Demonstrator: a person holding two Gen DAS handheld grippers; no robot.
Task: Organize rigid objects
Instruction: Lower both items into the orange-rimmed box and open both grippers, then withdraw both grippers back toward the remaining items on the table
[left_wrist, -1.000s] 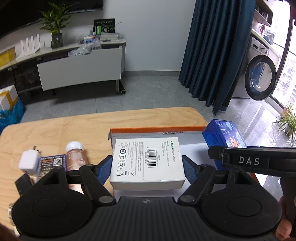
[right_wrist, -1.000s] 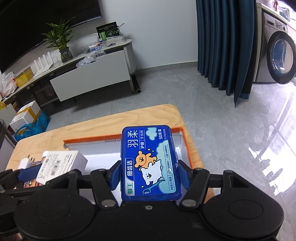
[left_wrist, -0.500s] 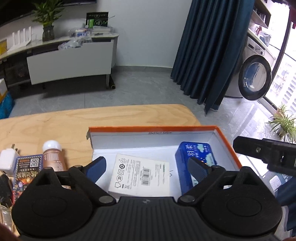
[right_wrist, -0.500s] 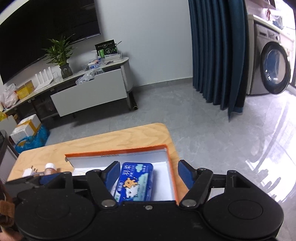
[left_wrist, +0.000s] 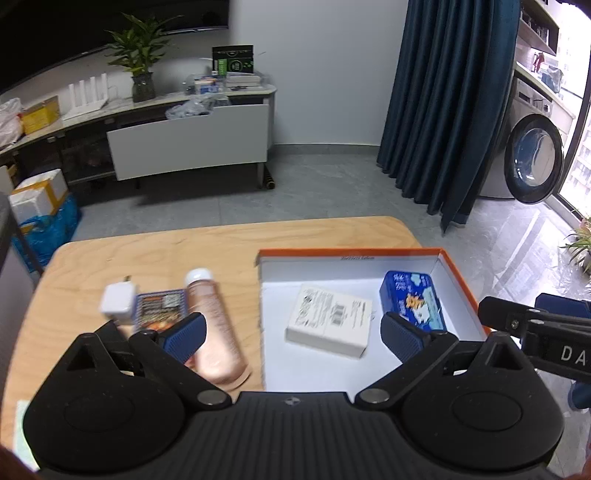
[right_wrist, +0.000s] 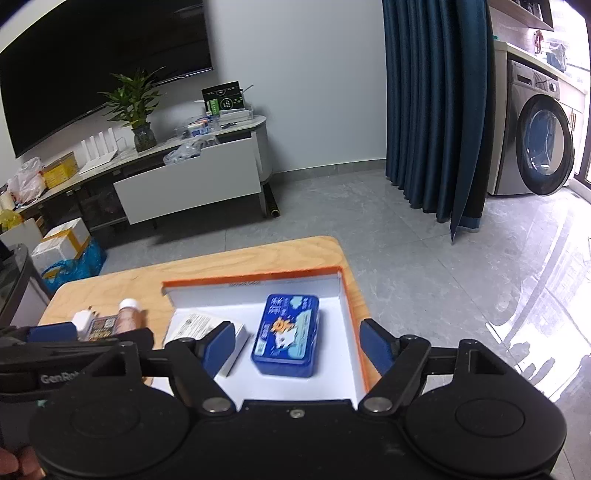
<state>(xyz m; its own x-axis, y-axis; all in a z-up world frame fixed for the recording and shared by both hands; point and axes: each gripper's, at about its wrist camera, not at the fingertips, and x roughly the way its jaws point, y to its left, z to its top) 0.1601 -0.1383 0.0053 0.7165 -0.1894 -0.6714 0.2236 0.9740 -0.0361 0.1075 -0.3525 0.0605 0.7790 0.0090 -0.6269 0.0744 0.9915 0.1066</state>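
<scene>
An orange-rimmed white box (left_wrist: 351, 253) (right_wrist: 258, 276) sits on the right part of the wooden table. Inside it lie a white carton with a barcode label (left_wrist: 330, 320) (right_wrist: 194, 325) and a blue floss tin (left_wrist: 412, 304) (right_wrist: 286, 334). My left gripper (left_wrist: 291, 338) is open and empty, raised above the box's left edge. My right gripper (right_wrist: 297, 347) is open and empty, raised above the blue tin. Left of the box lie a pink bottle with a white cap (left_wrist: 214, 326) (right_wrist: 129, 314), a small printed packet (left_wrist: 159, 308) and a white plug adapter (left_wrist: 117, 304).
The wooden table (left_wrist: 147, 254) ends just beyond the box on the right. The right gripper's body (left_wrist: 535, 328) shows at the right edge of the left wrist view. A TV console, a plant, a dark curtain and a washing machine stand beyond.
Both grippers opened and let go: the white carton and the blue tin now lie in the box. Both grippers have since pulled back and up.
</scene>
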